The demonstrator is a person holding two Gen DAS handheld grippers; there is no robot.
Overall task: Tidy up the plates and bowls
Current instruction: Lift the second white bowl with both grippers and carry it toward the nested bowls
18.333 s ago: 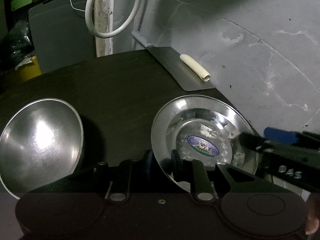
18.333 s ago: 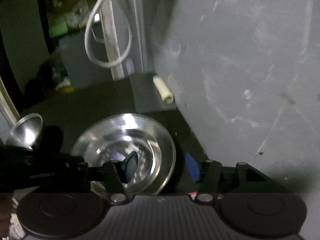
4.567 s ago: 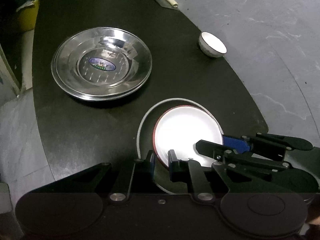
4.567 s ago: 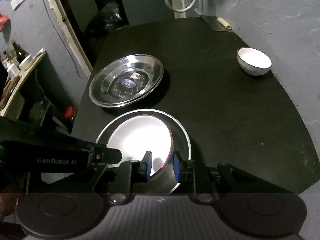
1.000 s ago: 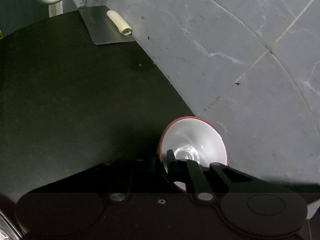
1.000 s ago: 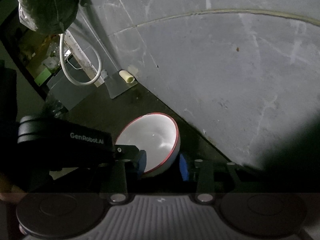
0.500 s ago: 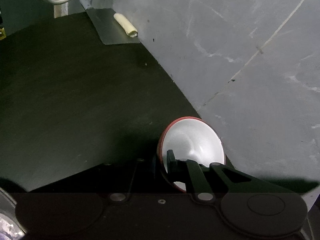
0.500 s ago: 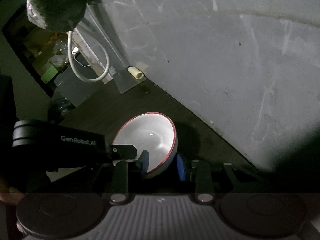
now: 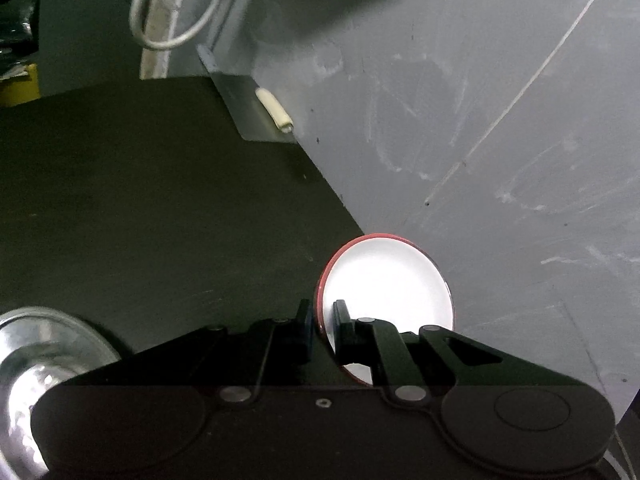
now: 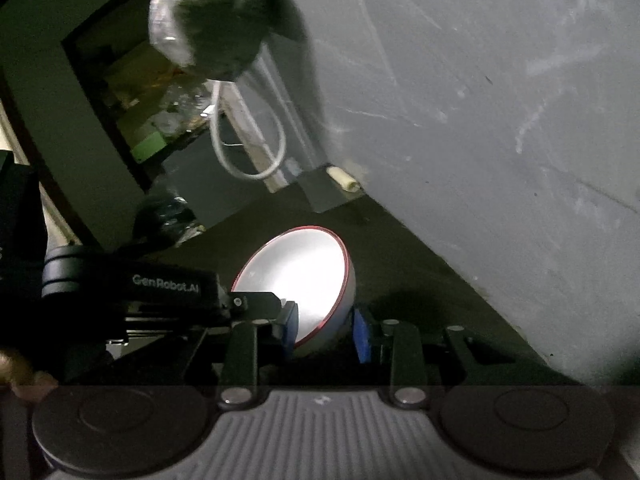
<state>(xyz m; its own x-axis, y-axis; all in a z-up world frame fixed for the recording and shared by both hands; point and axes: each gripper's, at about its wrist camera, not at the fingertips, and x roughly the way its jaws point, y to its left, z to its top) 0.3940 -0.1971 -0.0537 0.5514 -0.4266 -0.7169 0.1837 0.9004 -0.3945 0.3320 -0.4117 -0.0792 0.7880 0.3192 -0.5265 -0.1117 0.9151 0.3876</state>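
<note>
A white bowl with a red rim (image 9: 384, 280) hangs tilted above the right edge of the dark table (image 9: 160, 200). My left gripper (image 9: 322, 320) is shut on its near rim, one finger inside and one outside. In the right wrist view the same bowl (image 10: 296, 268) sits between the blue pads of my right gripper (image 10: 325, 332), which press on its wall from the other side. The left gripper (image 10: 276, 306) reaches in there from the left. A stack of steel plates (image 9: 40, 360) shows at the lower left.
A grey wall (image 9: 480, 120) runs close along the table's right side. A cleaver with a cream handle (image 9: 256, 116) lies at the far edge. A white hose loop (image 9: 176, 20) and a bagged bundle (image 10: 208, 20) hang behind. A hand (image 10: 12, 364) shows at the lower left.
Both grippers have risen with the bowl and tipped upward. The right jaws narrowed on the bowl's wall. The steel plates came into the left wrist view at the lower left.
</note>
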